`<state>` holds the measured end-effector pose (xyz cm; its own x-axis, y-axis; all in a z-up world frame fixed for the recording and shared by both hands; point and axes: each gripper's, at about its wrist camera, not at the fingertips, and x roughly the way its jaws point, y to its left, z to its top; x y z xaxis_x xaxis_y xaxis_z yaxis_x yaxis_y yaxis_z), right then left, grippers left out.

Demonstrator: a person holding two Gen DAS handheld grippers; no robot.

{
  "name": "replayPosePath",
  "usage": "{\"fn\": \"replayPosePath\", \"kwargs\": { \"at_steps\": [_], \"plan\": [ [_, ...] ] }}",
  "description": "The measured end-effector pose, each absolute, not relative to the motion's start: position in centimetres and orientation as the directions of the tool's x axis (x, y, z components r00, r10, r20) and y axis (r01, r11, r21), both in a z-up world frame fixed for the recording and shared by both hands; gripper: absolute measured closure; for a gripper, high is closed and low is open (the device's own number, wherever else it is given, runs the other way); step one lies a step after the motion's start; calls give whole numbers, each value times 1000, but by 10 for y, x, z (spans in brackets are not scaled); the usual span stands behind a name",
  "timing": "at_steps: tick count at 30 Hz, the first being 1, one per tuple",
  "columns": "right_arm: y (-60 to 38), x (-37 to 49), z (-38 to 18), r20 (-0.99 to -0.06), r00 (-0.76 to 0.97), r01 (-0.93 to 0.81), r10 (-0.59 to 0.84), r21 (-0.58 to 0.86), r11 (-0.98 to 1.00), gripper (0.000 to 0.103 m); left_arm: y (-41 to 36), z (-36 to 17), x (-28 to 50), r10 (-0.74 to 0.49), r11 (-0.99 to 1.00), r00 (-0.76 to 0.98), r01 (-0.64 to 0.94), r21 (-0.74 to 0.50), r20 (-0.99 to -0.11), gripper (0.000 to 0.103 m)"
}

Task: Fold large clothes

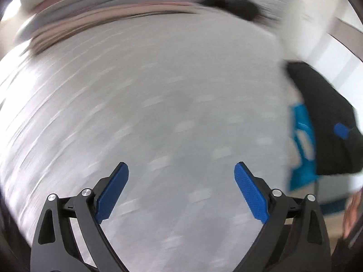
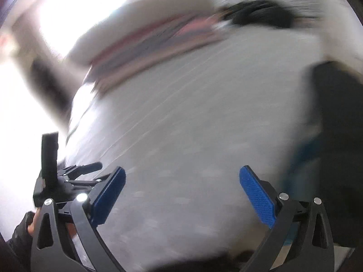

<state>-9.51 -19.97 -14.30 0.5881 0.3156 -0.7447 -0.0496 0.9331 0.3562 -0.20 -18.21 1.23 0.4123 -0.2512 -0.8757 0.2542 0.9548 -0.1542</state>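
Both wrist views, heavily motion-blurred. Left gripper [image 1: 181,167] and right gripper [image 2: 182,171]: jaws spread wide apart, nothing between the blue pads [image 1: 250,195]. Beneath them a pale grey patterned surface [image 1: 170,113], bed or tabletop not distinguishable. At its far edge a streaked pink-and-grey striped cloth [image 1: 109,6] and a dark garment [image 1: 231,0]. No container discernible. Black object [image 1: 326,122] at right, unidentifiable.

Blue chair [image 1: 302,149] beside pale bed [image 1: 172,117].
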Motion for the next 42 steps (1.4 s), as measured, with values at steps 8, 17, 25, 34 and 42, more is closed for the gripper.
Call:
{"fn": "replayPosePath", "kwargs": {
  "at_steps": [8,17,25,34,42],
  "plan": [
    [-61,-8,-249,-923,384,-120,37,-11,993,6,-125,-42,-31,-112,993,475,79,-84,-873,8],
    [-50,-23,-269,-863,505,16,21,34,999,6,-137,-46,-19,-14,994,463,106,39,-886,7],
    [-69,-20,-262,-865,499,16,49,66,998,6,-121,-57,-14,-26,994,464,105,26,-886,7],
    [-71,-17,-263,-864,501,15,53,70,997,6,-114,-53,-19,-90,994,457,103,-47,-885,7],
    [-69,-14,-264,-864,501,16,52,69,997,5,-121,-52,-21,-47,994,468,107,4,-883,7]
  ]
}}
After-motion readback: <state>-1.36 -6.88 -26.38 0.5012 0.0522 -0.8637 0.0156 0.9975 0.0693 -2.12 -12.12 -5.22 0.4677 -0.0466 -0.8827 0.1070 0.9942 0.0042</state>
